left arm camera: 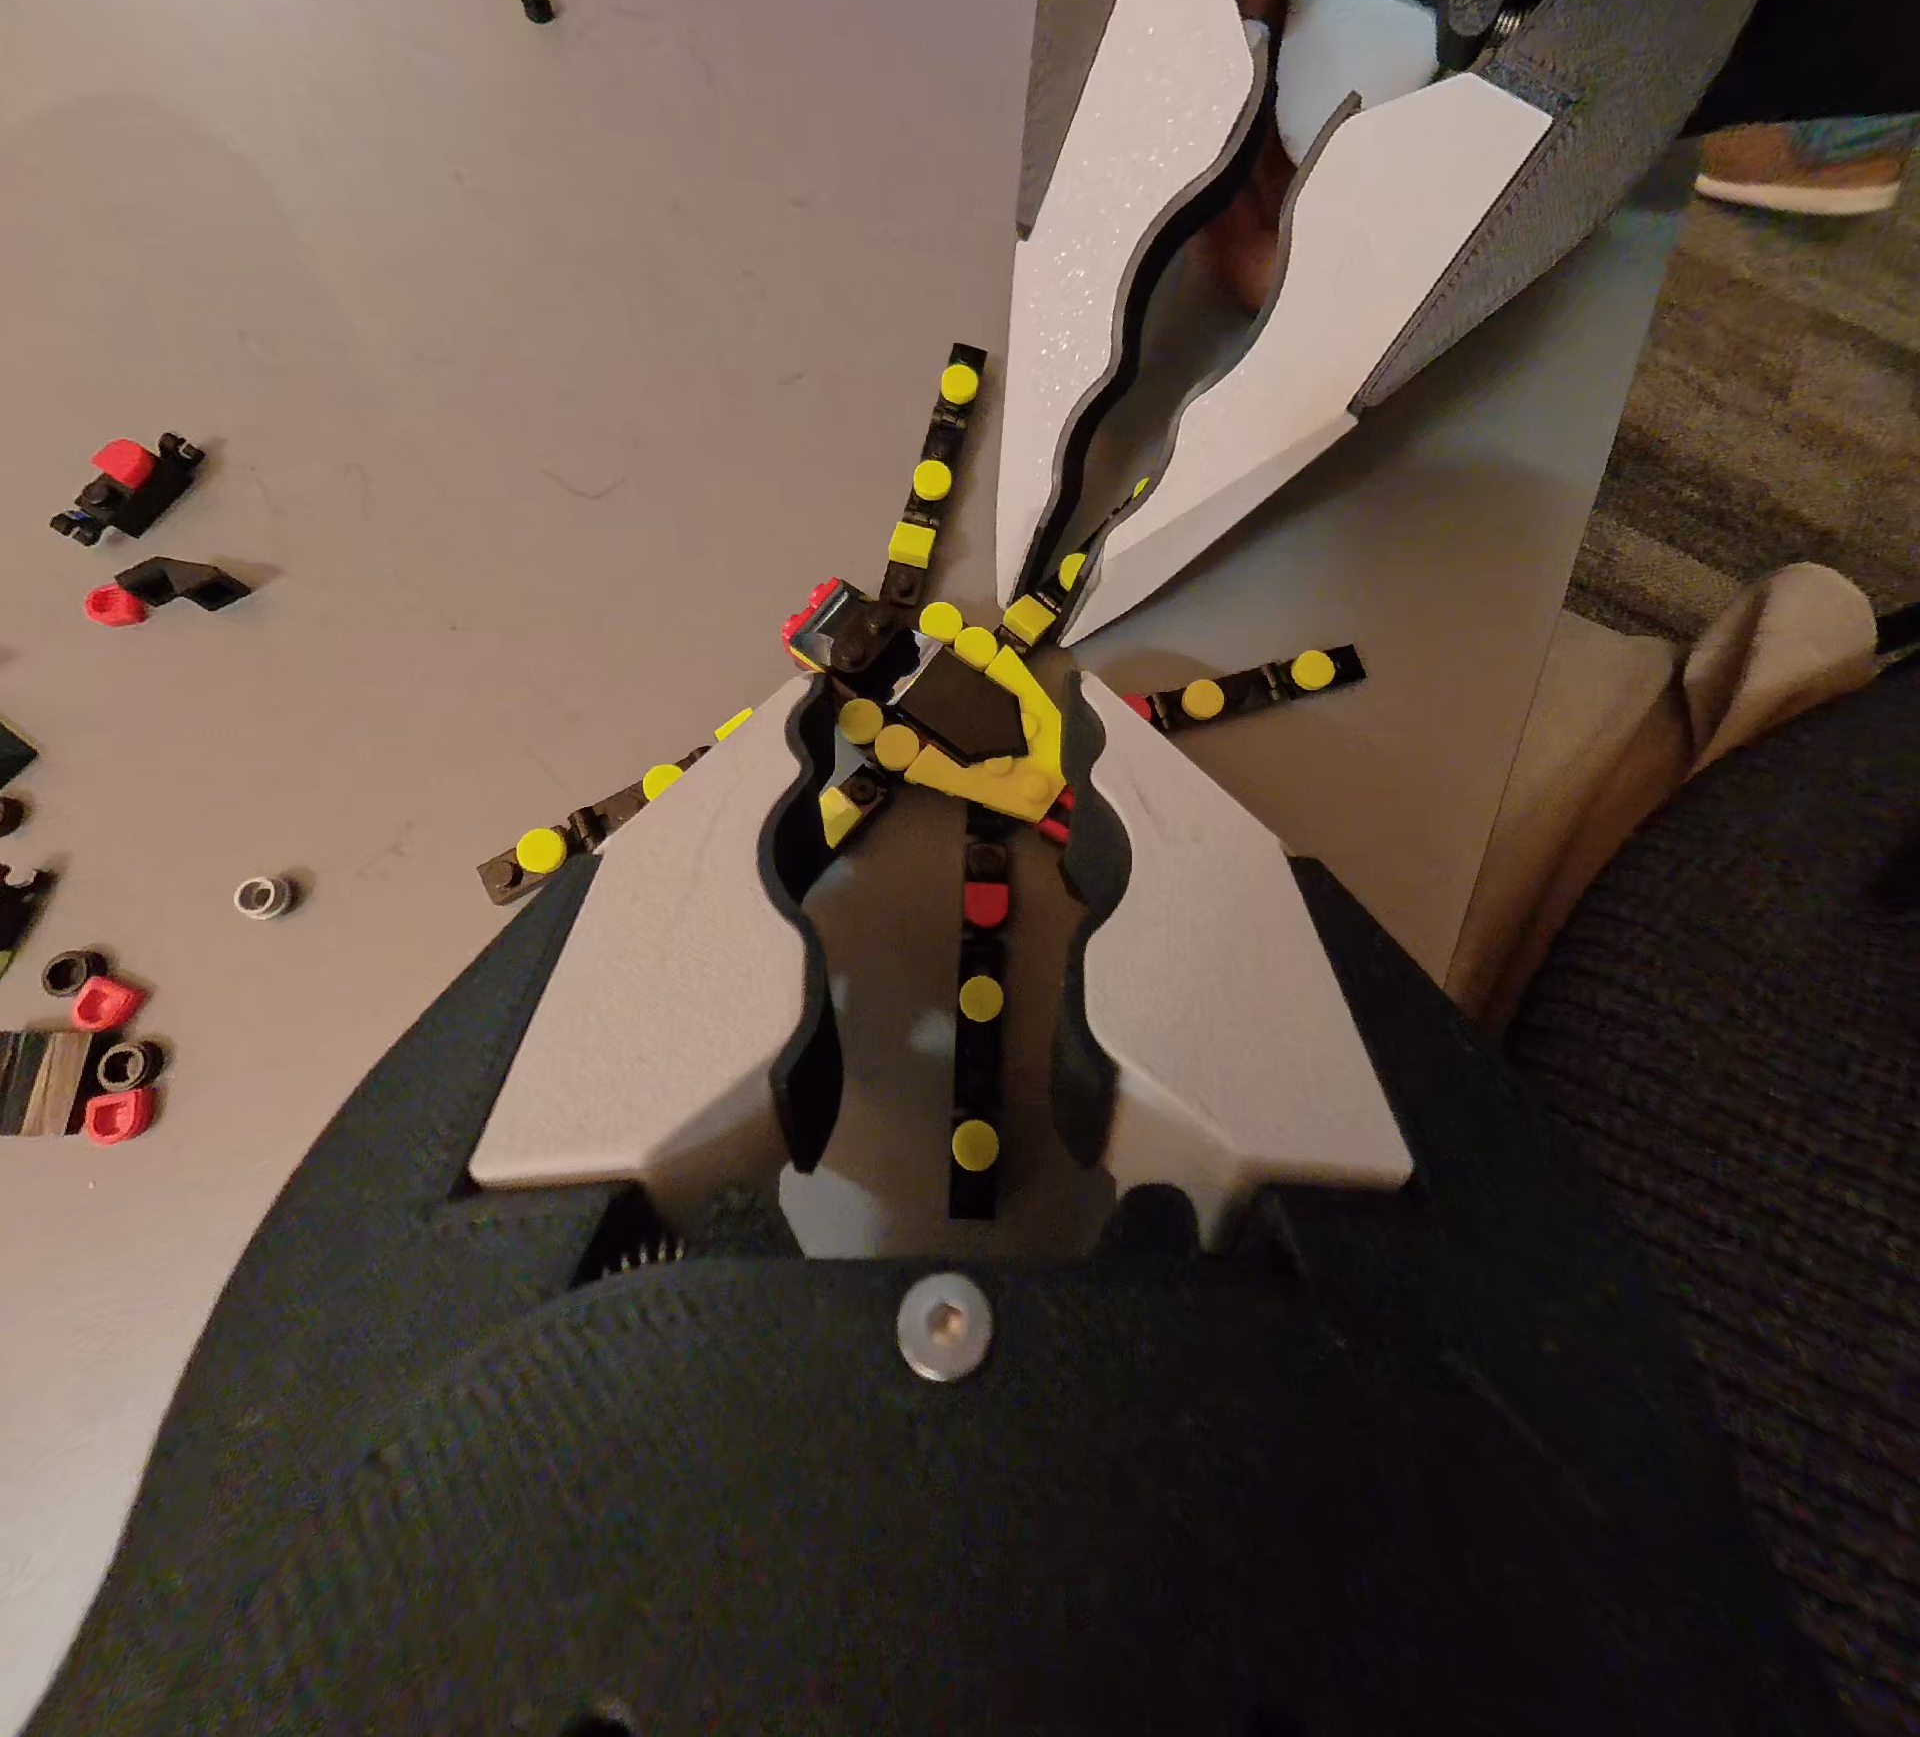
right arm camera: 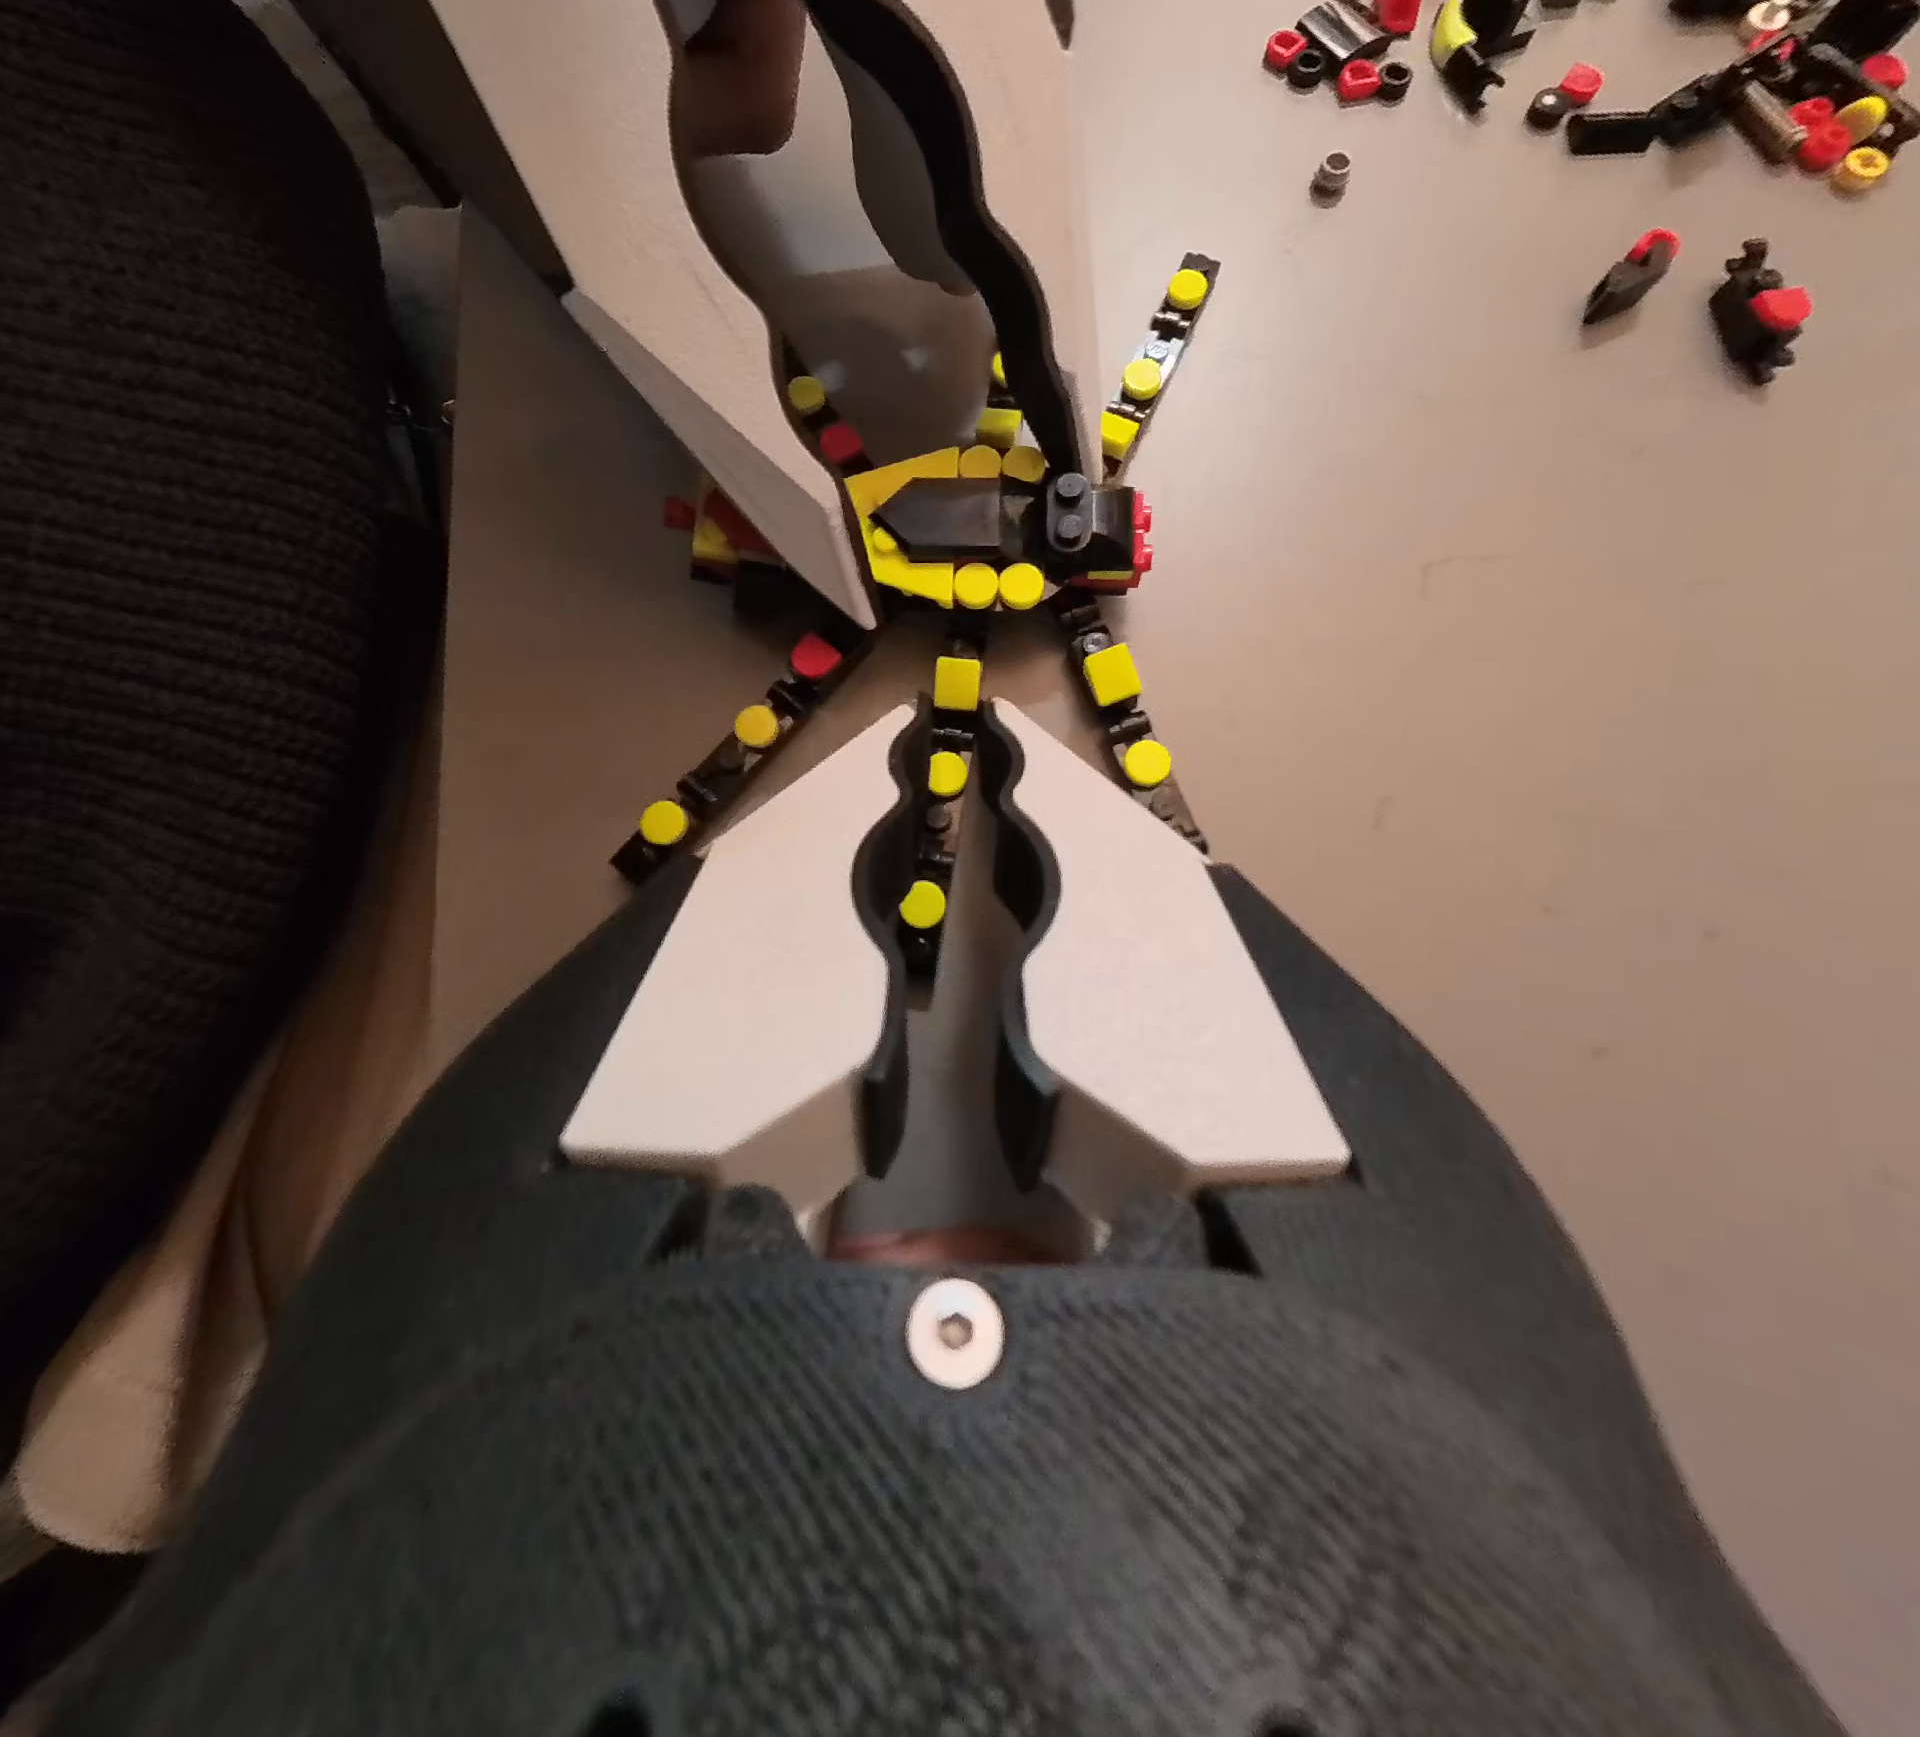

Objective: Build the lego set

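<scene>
- The grey table point(left arm camera: 416, 233) carried everything; the spider model point(left arm camera: 966, 721) lay flat near its front edge, just ahead of me, legs fanned out.
- My left gripper point(left arm camera: 940, 700) was around the spider's yellow-and-black body, jaws partly open, tips beside it on both sides; whether they actually pinched, I couldn't tell.
- My right gripper point(right arm camera: 956, 711) faced it from the opposite side, jaws narrow, straddling one spotted leg point(right arm camera: 940, 804). That leg's long axis ran straight back between the fingers, so I judged the right one better lined up for it.
- Loose pieces point(right arm camera: 1662, 4) sat well apart, off to my left.
</scene>
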A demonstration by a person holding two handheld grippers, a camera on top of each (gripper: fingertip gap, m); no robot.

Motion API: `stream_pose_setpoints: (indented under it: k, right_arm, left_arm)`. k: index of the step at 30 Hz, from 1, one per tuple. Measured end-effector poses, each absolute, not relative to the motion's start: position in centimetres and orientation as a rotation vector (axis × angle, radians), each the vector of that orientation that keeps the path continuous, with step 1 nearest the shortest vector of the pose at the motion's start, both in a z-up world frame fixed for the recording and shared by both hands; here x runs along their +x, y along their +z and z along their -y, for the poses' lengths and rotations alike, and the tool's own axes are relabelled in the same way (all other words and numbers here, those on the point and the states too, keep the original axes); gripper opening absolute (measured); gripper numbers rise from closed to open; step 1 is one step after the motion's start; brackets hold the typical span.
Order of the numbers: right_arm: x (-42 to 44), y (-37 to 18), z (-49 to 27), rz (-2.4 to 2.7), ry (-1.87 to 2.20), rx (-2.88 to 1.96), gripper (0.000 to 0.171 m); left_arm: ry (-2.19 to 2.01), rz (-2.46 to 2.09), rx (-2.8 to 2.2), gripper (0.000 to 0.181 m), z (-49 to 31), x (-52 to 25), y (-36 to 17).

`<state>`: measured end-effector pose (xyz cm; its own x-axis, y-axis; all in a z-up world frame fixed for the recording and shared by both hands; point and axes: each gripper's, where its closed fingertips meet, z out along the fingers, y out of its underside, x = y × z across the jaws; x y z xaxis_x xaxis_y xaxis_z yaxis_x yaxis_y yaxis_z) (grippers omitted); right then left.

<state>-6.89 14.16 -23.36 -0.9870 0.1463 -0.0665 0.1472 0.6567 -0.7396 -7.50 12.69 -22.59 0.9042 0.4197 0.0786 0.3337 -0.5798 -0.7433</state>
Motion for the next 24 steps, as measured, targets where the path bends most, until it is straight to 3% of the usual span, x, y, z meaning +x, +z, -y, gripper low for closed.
stream_pose_setpoints:
  k: [10, 14, 24]
  right_arm:
    - [-6.9, -23.3, -14.1, -2.857, -1.274, 0.238, 0.006]
    - [-7.1, -23.3, -14.5, -2.901, -1.24, 0.261, 0.023]
    - [-6.4, -21.9, -16.6, -2.943, -1.25, 0.391, 0.021]
  left_arm:
    - [0.136, 0.541, -2.233, 0.044, -12.7, -7.5, -22.6]
    - [0.152, 0.55, -2.226, 0.044, -12.7, -7.5, -22.6]
    - [0.142, 0.557, -2.217, 0.045, -12.6, -7.5, -22.6]
